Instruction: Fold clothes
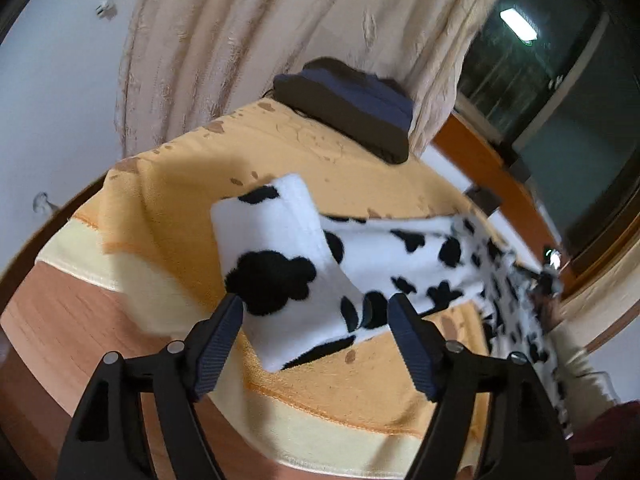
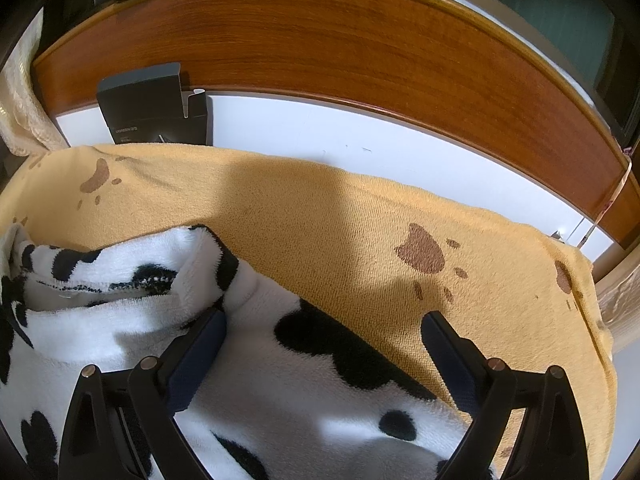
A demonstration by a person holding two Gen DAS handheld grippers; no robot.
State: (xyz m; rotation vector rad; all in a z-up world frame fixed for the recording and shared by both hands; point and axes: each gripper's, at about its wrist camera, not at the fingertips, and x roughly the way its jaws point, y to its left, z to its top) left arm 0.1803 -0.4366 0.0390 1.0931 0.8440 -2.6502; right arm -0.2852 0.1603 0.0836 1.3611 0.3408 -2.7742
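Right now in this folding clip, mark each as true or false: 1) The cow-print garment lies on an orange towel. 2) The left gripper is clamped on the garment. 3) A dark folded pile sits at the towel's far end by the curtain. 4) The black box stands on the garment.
1) True: the cow-print garment lies on the orange towel.
2) False: the left gripper stands open, pads off the cloth.
3) True: the dark folded pile sits beside the curtain.
4) False: the black box stands behind the towel, against the wooden board.
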